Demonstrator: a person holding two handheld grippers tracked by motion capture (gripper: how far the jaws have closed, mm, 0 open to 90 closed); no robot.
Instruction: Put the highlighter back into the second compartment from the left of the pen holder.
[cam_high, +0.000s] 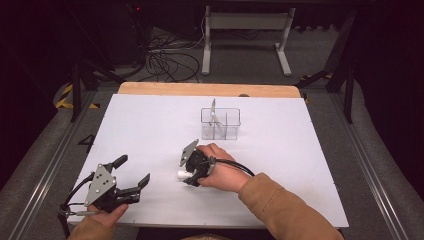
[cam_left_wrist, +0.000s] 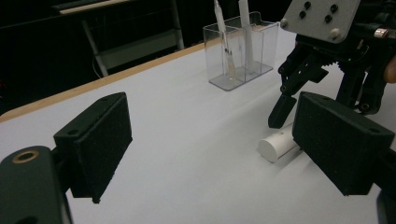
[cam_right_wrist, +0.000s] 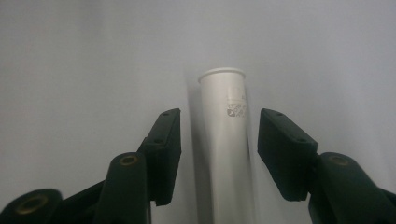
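High view: we take the clear plastic organiser (cam_high: 220, 123) as landmark, standing on the white table (cam_high: 300, 165) with a slim white item upright inside. Nearer the person than the organiser, the right gripper (cam_high: 190, 172) points down over a white tube (cam_high: 181, 174) lying flat. Well to the left of the organiser and closer to the table's near edge, the left gripper (cam_high: 131, 172) rests with its jaws apart and nothing between them.

Left gripper view: we see its own jaws spread wide; the tube (cam_left_wrist: 276, 145) lies in front of the organiser (cam_left_wrist: 243, 51), beneath the right gripper (cam_left_wrist: 299, 93).

Right gripper view: we see the tube (cam_right_wrist: 227, 144) running lengthwise between the jaws, which stand apart with a gap on each side, not touching it.
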